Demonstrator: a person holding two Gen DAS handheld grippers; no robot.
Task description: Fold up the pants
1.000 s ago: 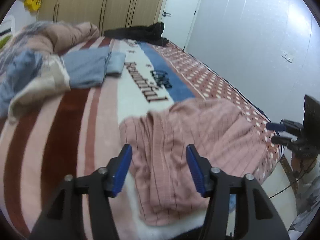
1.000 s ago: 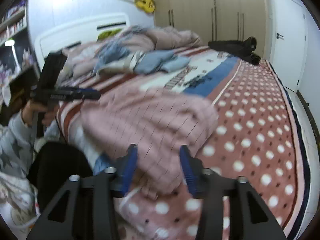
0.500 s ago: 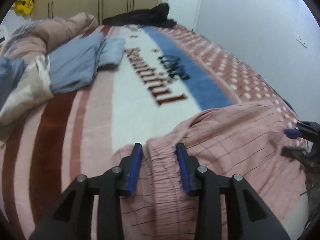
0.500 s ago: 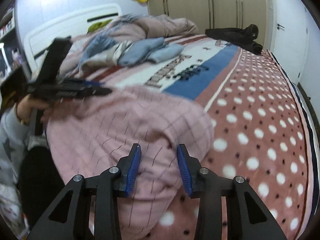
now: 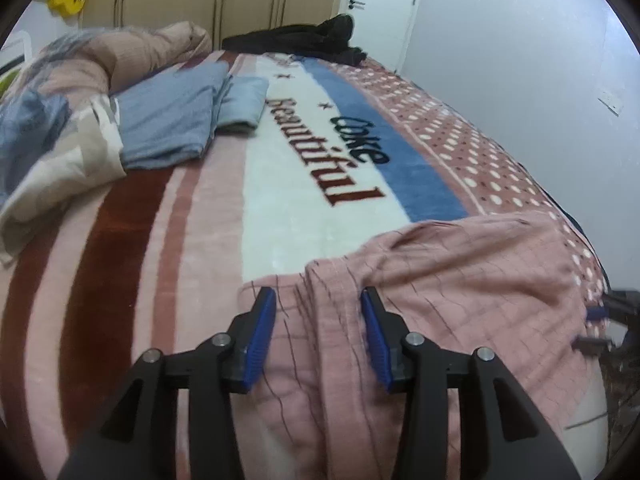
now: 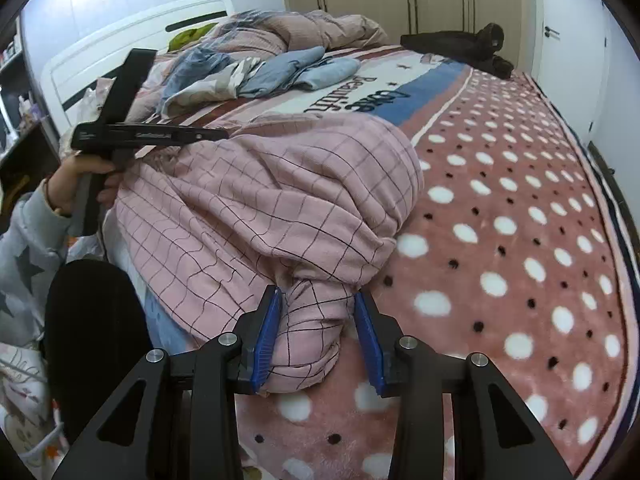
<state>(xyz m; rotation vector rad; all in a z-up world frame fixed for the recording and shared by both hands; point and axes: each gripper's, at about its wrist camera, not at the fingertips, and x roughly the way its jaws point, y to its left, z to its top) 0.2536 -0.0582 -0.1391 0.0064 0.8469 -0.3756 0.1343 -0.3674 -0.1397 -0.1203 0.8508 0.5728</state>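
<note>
Pink checked pants (image 6: 272,208) bunched on blanket (image 6: 520,220); left gripper (image 5: 318,304) and right gripper (image 6: 318,308) spread around fabric folds, not pinched

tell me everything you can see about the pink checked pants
The pink pants are soft fabric with a thin dark grid, lying crumpled in a rounded heap at the near edge of the bed's blanket. A bunched end sits between the open right gripper fingers; the open left gripper straddles another wrinkled part.
</note>
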